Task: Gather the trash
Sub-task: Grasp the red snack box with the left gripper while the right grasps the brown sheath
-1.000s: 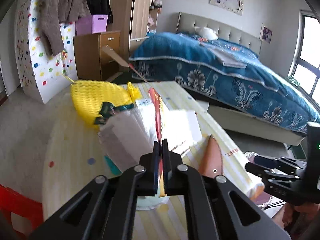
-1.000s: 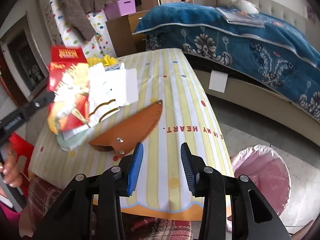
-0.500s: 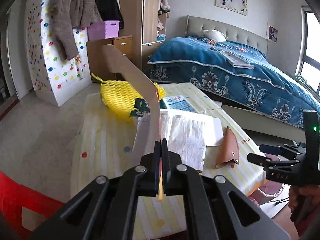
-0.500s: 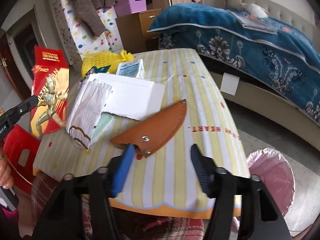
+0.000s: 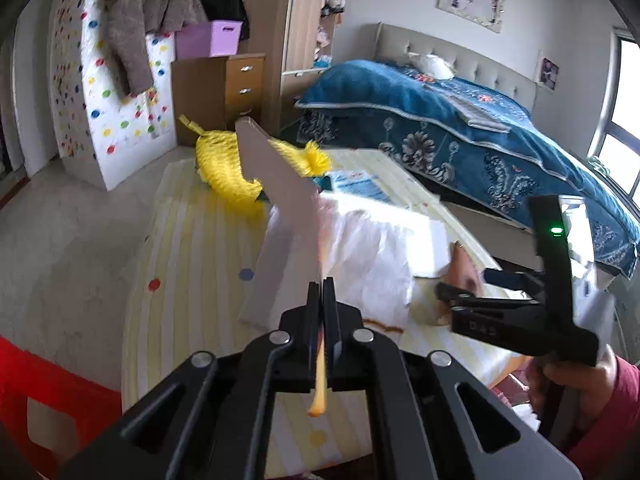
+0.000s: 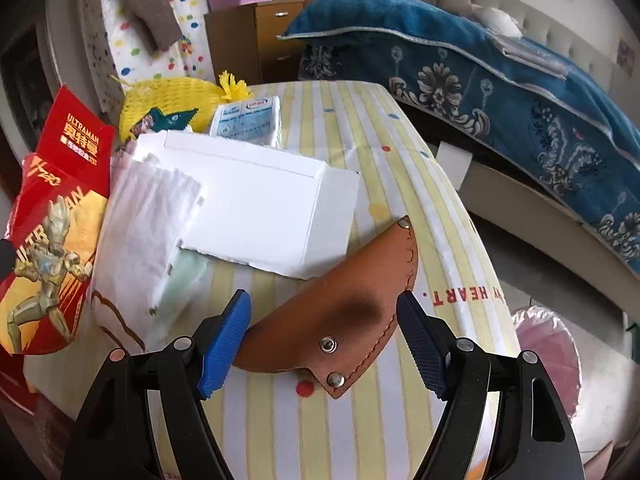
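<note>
Working over the striped bench (image 6: 400,152), trash scattered ahead of both sets of fingers. Clamping the red Ultraman carton (image 6: 56,216) edge-on in the left gripper (image 5: 324,296), fingers pressed together on it, lifted clear of the bench. Spreading the right gripper (image 6: 324,332) wide, fingers apart, straddling the brown leather sheath (image 6: 344,308) lying flat between them. Pink-lined bin (image 6: 548,344) sitting off to the right of the right fingers, beyond the bench edge. Likely pickup step; next calling for closing on the sheath, then carrying both binward.
</note>
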`<state>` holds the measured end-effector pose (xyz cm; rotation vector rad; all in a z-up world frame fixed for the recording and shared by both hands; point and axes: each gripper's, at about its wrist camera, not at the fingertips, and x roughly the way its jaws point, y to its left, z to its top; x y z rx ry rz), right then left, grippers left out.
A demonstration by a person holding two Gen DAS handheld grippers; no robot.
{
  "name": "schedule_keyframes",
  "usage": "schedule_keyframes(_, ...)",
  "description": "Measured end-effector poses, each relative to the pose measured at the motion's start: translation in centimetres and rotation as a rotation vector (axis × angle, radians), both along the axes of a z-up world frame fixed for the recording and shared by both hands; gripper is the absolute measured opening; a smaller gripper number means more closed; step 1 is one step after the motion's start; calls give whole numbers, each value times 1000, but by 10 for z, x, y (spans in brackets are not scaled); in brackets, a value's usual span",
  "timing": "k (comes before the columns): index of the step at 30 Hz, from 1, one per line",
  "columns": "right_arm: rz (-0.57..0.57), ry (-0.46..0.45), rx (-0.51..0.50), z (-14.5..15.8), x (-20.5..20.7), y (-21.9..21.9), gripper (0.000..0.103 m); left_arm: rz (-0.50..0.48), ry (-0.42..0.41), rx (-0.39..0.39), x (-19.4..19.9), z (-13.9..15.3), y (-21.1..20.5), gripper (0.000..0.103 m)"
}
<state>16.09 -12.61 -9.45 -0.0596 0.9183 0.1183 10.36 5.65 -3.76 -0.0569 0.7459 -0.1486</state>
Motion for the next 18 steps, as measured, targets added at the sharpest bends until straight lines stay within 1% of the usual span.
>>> schedule_keyframes(1, 0, 3, -8, 0, -2, -3, 75, 4, 11, -6, 1, -3, 3, 4)
schedule_keyframes(4, -4, 13, -4, 0, -7, -14, 75, 1, 35, -16, 3, -10, 6, 4)
schedule_keyframes(9, -22, 46, 46, 0, -15, -37, 75, -17, 47, 8, 10, -19, 1, 5)
schedule_keyframes(13, -21, 55, 33, 1, -21, -42, 75, -14, 50, 34, 20, -22, -1, 4)
schedule_keyframes(16, -28, 52, 2, 2, -24, -43, 75, -2, 39, 30, 17, -19, -1, 0)
schedule_keyframes(18, -27, 39, 0, 4, -26, -43, 75, -3, 35, 36, 15, -18, -1, 0)
